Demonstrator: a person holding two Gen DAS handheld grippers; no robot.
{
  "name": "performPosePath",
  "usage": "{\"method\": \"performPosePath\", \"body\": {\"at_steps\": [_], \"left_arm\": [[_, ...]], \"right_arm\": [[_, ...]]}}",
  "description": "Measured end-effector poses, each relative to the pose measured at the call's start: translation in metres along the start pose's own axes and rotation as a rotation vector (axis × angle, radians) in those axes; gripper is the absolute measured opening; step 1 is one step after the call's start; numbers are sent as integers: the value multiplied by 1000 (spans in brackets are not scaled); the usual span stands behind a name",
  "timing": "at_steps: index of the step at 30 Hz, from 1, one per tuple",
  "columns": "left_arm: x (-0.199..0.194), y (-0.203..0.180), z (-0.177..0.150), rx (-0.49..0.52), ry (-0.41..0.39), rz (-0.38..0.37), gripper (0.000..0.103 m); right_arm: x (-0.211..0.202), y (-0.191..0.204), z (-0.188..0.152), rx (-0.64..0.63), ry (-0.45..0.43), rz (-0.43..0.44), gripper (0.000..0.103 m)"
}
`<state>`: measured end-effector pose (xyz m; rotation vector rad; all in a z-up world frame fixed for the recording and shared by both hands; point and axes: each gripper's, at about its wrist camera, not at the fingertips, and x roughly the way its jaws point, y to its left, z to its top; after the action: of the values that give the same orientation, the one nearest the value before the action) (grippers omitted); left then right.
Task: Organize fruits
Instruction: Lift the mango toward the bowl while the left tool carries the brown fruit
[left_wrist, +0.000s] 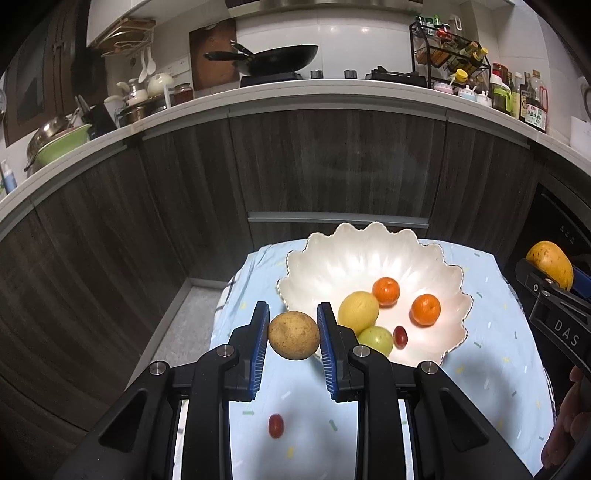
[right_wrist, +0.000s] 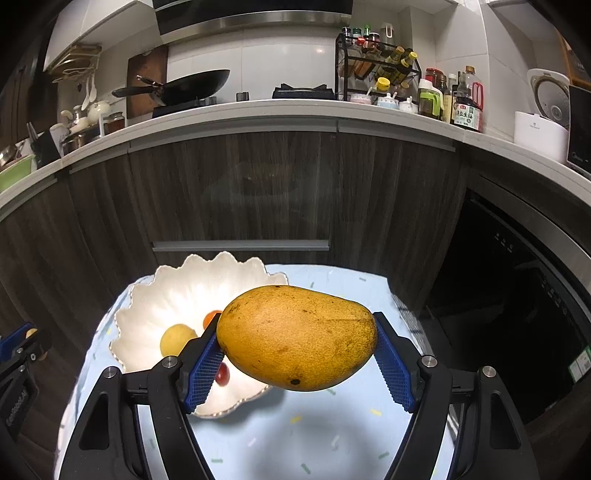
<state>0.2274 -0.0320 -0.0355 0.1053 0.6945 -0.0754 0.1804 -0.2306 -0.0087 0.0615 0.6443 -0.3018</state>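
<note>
My left gripper (left_wrist: 293, 334) is shut on a round brown fruit (left_wrist: 293, 335) and holds it above the cloth, just left of the white scalloped bowl (left_wrist: 354, 251). The bowl holds a yellow fruit (left_wrist: 358, 312), two oranges (left_wrist: 386, 291), a green fruit (left_wrist: 376, 339) and a red grape (left_wrist: 400, 335). Another red grape (left_wrist: 276, 425) lies on the cloth below my fingers. My right gripper (right_wrist: 297, 341) is shut on a yellow mango (right_wrist: 297, 338), held above the cloth right of the bowl (right_wrist: 155, 306). The mango also shows in the left wrist view (left_wrist: 549, 269).
The small table has a light blue patterned cloth (left_wrist: 491, 332). Dark wood cabinets (left_wrist: 332, 166) stand close behind it under a white counter with a wok (left_wrist: 273, 59) and bottles. A dark appliance (right_wrist: 524, 332) is at the right. The floor drops away at the left.
</note>
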Motion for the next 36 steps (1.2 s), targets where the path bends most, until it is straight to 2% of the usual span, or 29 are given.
{"method": "performPosePath", "body": {"at_steps": [7, 19, 26, 36], "left_arm": [[10, 0, 9, 5, -19, -5, 27], [36, -5, 26, 36, -58, -81, 27], [63, -2, 33, 25, -48, -149, 27], [97, -5, 34, 43, -12, -147, 27]], "right_arm": [[9, 1, 9, -7, -11, 6, 76], [31, 10, 22, -32, -22, 78, 76], [46, 22, 23, -77, -17, 113, 76], [81, 29, 18, -89, 29, 133, 76]]}}
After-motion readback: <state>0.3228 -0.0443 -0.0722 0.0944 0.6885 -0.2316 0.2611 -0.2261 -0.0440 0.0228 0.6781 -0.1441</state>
